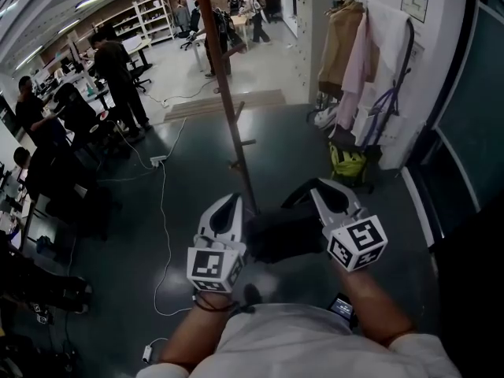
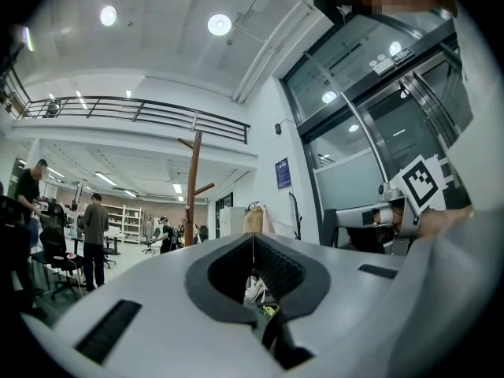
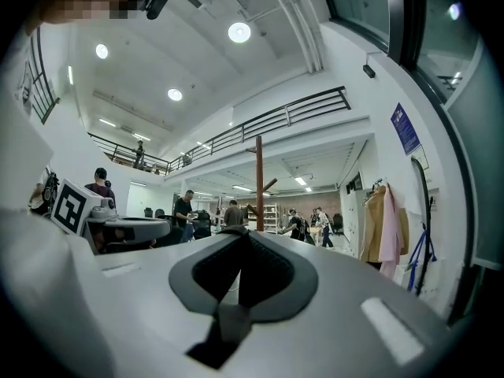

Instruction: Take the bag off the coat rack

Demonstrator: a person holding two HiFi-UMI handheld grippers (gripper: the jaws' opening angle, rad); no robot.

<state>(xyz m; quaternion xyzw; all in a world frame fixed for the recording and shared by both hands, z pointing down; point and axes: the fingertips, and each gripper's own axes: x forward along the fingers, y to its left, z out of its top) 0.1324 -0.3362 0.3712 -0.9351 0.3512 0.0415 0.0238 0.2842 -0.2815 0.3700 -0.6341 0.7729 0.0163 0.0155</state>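
A brown wooden coat rack (image 1: 228, 101) stands on the dark floor ahead of me, its bare pegs sticking out of the pole. Low down in front of the pole hangs the black bag (image 1: 287, 239), between my two grippers. My right gripper (image 1: 316, 186) is shut on the bag's black strap (image 1: 299, 191). In the right gripper view that strap (image 3: 250, 278) fills the slot between the jaws, with the rack pole (image 3: 258, 187) beyond. My left gripper (image 1: 234, 201) is shut beside the bag with nothing in it; its closed tips (image 2: 253, 239) show only background.
Coats (image 1: 354, 46) hang on the white wall at right, with a yellow-green bag (image 1: 346, 164) on the floor under them. A white cable (image 1: 161, 211) trails across the floor at left. People stand at desks (image 1: 118, 69) at the far left. A glass wall (image 1: 472, 116) runs along the right.
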